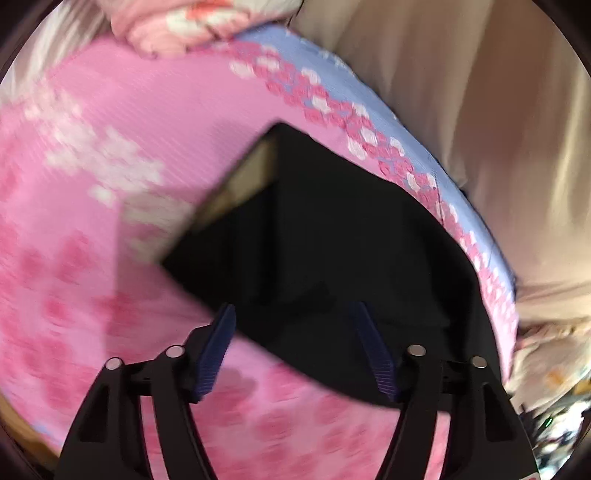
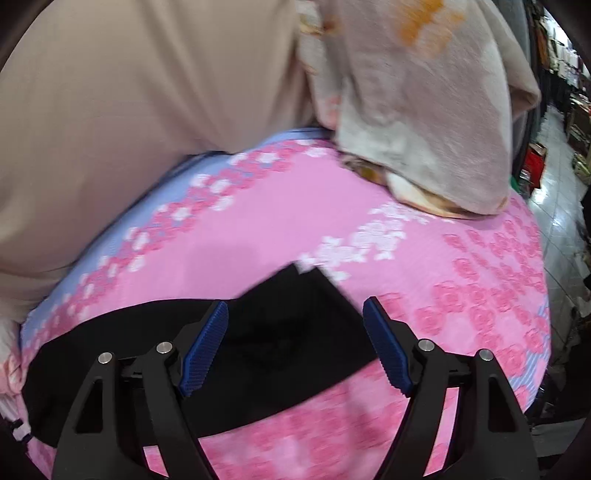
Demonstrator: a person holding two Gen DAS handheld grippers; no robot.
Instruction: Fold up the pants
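Black pants (image 1: 332, 240) lie flat on a pink flowered bedsheet (image 1: 147, 129), with a pale lining strip showing along their far left edge. My left gripper (image 1: 295, 314) is open and empty, hovering over the near edge of the pants. In the right wrist view the pants (image 2: 273, 332) stretch as a dark band across the sheet (image 2: 277, 229). My right gripper (image 2: 295, 314) is open and empty just above them, with cloth showing between the blue pads (image 2: 205, 343). Both views are blurred by motion.
A beige curtain (image 1: 480, 110) hangs along the bed's far side beyond a light blue sheet border (image 1: 332, 74). A pink flowered bundle (image 1: 192, 26) lies at the top left. A beige towel (image 2: 424, 110) rests on the bed at the back right. Tiled floor (image 2: 557, 184) lies right of the bed.
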